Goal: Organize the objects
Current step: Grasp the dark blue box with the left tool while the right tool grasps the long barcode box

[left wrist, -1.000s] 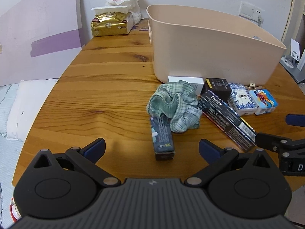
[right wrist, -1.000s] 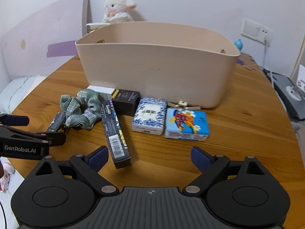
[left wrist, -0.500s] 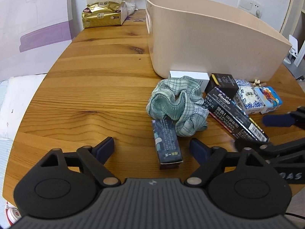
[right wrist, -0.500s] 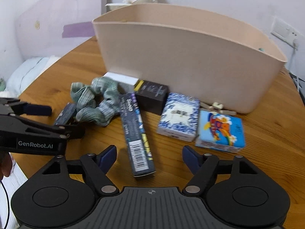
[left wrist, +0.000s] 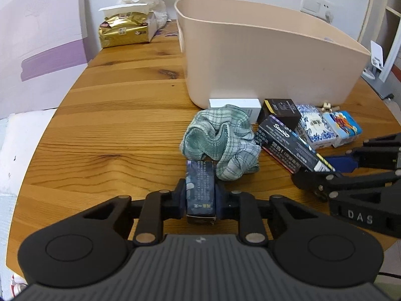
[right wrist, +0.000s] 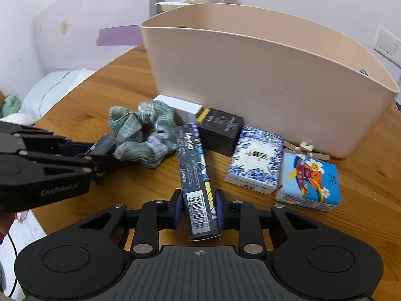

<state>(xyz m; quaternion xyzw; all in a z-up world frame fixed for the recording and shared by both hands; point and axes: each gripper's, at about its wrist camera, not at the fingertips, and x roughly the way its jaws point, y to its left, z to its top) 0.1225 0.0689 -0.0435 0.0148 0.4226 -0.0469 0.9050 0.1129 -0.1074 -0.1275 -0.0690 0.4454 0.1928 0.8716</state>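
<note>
The left gripper (left wrist: 200,200) has its fingers (left wrist: 179,198) closed on the near end of a small dark box (left wrist: 200,190) lying just in front of the green plaid scrunchie (left wrist: 221,140). The right gripper (right wrist: 196,209) has its fingers pressed on the barcode end of the long dark toothpaste box (right wrist: 194,173), right of the scrunchie. Both boxes lie on the worktop (left wrist: 120,125) before the beige tub (left wrist: 263,60), whose front wall crowds the other packets; bare wood lies open left of the scrunchie, out to the rounded edge.

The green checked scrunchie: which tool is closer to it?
Left. The left tool grips a small dark box that touches the green checked fabric scrunchie. The right tool grips the long dark box at its near end, farther off.
</note>
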